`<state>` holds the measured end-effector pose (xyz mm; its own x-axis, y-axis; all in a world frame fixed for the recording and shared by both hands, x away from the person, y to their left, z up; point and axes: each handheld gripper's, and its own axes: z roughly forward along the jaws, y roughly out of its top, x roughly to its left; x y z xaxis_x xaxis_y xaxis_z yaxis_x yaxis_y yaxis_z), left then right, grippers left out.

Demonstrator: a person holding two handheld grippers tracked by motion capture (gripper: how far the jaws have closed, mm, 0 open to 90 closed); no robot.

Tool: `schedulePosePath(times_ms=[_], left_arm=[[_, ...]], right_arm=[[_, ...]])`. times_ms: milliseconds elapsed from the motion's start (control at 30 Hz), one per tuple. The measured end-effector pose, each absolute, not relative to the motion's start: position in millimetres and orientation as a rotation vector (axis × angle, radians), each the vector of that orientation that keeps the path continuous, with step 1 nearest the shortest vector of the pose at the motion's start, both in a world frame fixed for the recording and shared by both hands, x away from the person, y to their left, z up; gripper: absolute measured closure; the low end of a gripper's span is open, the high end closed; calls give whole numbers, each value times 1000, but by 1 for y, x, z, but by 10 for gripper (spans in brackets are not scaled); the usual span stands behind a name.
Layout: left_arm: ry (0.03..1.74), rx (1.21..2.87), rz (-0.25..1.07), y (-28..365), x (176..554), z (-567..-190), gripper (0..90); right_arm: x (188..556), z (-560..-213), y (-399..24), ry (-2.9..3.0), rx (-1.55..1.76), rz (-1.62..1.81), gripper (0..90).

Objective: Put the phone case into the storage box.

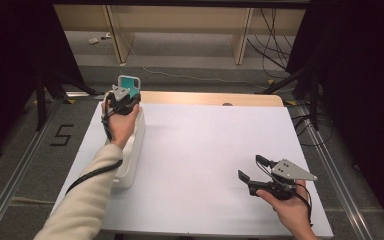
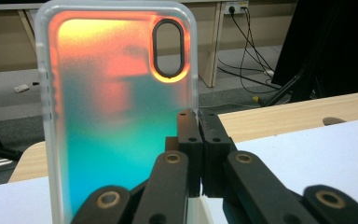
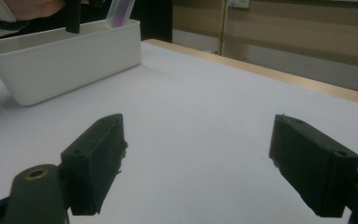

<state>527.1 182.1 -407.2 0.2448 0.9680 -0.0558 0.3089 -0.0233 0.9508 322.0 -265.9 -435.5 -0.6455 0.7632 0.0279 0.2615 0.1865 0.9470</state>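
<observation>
A translucent phone case (image 2: 116, 112), orange at the top and teal below, with a frosted rim and an oval camera hole, stands upright over the far end of a white bin (image 1: 132, 150). My left gripper (image 1: 126, 95) is shut on the phone case, its two black jaws pinching the case's right edge (image 2: 198, 119). The case's lower tip (image 3: 120, 11) shows above the bin (image 3: 65, 60) in the right gripper view. My right gripper (image 1: 250, 166) is held just above the white tabletop at the front right, open, with nothing between its fingers (image 3: 198, 158).
The white sheet (image 1: 205, 150) covers most of a wooden table whose bare far edge (image 1: 215, 98) shows beyond it. The long white bin lies along the sheet's left side. Behind the table are a floor with cables (image 1: 270, 45) and wooden shelf legs.
</observation>
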Motion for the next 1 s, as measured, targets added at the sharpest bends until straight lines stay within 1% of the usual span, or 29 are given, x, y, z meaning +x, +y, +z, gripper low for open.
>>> schedulePosePath(times_ms=[1000], left_arm=[[1267, 1545, 826, 188, 530, -419, 883]], right_arm=[[322, -436, -265, 2014, 968, 1470, 194]])
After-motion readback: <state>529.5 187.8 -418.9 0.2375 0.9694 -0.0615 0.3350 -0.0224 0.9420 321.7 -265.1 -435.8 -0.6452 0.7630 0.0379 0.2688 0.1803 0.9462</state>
